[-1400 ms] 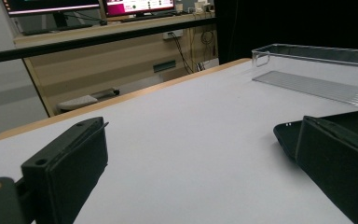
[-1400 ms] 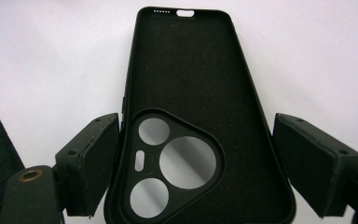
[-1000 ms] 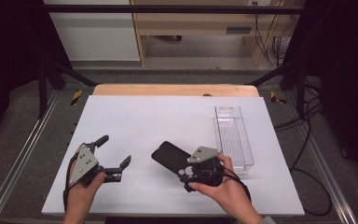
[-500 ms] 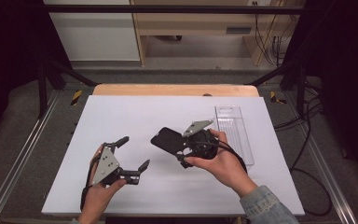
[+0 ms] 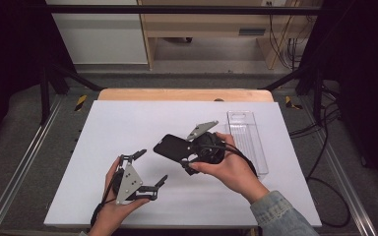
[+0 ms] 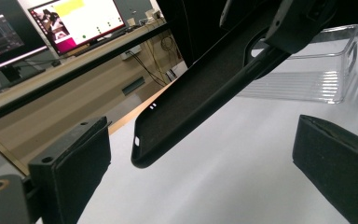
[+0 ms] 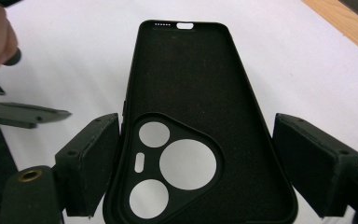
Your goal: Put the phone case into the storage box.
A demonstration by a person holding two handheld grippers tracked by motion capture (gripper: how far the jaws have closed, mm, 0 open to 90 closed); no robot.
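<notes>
A person stands at a white table (image 5: 128,123), seen from above, holding a two-jaw gripper in each hand. The right gripper (image 5: 189,156) holds a black phone case (image 5: 173,147) lifted off the table near its middle, clamped across its width at the end with the camera cut-outs; the rest of the case juts out to the left, unsupported. In the right gripper view, the case (image 7: 186,116) lies between the two black jaws with its hollow inside facing the camera; the left jaw touches its edge, while the right jaw looks just beside or barely touching the other edge, so the hold may be light. The left gripper (image 5: 150,169) sits lower and nearer the person, jaws spread wide and holding nothing, aimed toward the case's free end. In the left gripper view, that free end (image 6: 196,102) hangs in the air ahead of the open jaws, between them but not yet touched. A clear plastic tray (image 5: 248,142) lies on the table just right of the right hand. The likely risk: the soft case could flex, twist or slip out of the light edge hold if the left gripper bumps its free end instead of closing squarely on it, dropping it onto the table.
</notes>
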